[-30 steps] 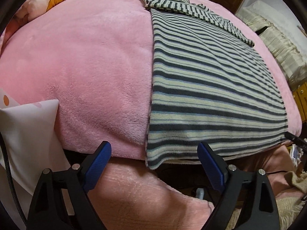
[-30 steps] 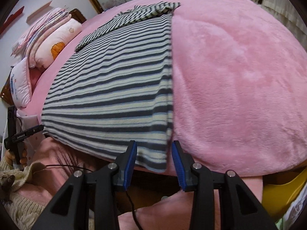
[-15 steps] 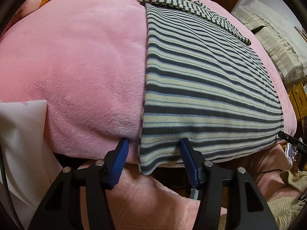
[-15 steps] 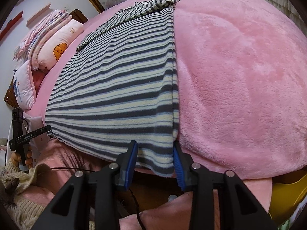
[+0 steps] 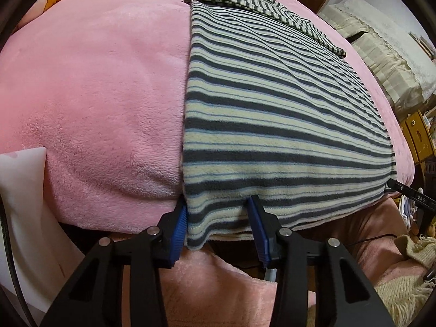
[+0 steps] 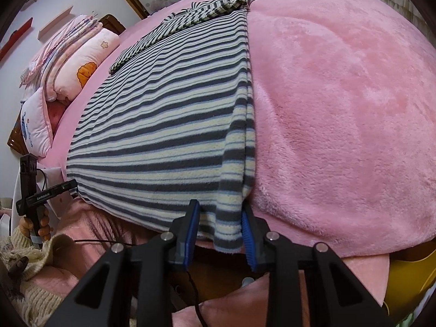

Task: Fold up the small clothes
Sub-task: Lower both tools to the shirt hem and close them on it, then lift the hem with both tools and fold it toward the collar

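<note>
Lying flat on the pink blanket (image 5: 95,87) of the bed, the striped garment (image 5: 272,125) hangs its hem over the bed's near edge. Left hand-held gripper (image 5: 218,223) straddles the hem's left corner, jaws apart, blue pads (image 5: 178,227) beside the cloth, not clamped. Right hand-held gripper (image 6: 219,224) straddles the hem's right corner (image 6: 229,226), also released (pads close to the fabric, contact unclear). Sleeve (image 6: 190,17) is folded across the far end. Pillows (image 6: 81,68) sit at the bed's left edge.
</note>
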### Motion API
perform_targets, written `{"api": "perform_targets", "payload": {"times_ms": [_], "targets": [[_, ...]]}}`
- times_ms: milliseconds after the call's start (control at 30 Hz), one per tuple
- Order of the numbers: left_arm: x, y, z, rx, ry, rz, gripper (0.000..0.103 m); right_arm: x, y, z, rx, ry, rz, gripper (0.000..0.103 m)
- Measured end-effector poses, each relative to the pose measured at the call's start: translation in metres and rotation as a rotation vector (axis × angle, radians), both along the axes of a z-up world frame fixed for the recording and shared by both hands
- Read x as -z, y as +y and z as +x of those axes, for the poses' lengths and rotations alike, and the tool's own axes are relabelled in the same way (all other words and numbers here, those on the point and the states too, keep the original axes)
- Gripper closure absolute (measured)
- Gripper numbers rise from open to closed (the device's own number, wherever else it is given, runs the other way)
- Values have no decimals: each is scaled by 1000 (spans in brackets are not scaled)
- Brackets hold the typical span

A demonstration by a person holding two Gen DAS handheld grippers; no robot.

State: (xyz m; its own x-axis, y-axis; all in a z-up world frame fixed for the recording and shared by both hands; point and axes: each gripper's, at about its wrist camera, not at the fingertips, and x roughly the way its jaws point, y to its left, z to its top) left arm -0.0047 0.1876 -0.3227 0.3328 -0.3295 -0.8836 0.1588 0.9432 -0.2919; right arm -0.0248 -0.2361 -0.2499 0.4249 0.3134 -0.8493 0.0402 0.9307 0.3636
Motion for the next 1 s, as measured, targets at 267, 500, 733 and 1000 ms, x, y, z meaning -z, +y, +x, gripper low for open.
{"api": "perform_targets", "payload": {"times_ms": [267,500,733,1000], "targets": [[1,-1,-3,-1,6,0,55,2,-18,-5,97,7,22,77],[1,-4,-2,7,36,-2,95,5,-5,0,17,15,76,96],[-11,-1,-2,-13,57,4,97,-16,5,-1,-23,-55,-10,97],[-65,9,7,-120,-20,-222,98,-71,-1,4,-26,-189,18,97]]}}
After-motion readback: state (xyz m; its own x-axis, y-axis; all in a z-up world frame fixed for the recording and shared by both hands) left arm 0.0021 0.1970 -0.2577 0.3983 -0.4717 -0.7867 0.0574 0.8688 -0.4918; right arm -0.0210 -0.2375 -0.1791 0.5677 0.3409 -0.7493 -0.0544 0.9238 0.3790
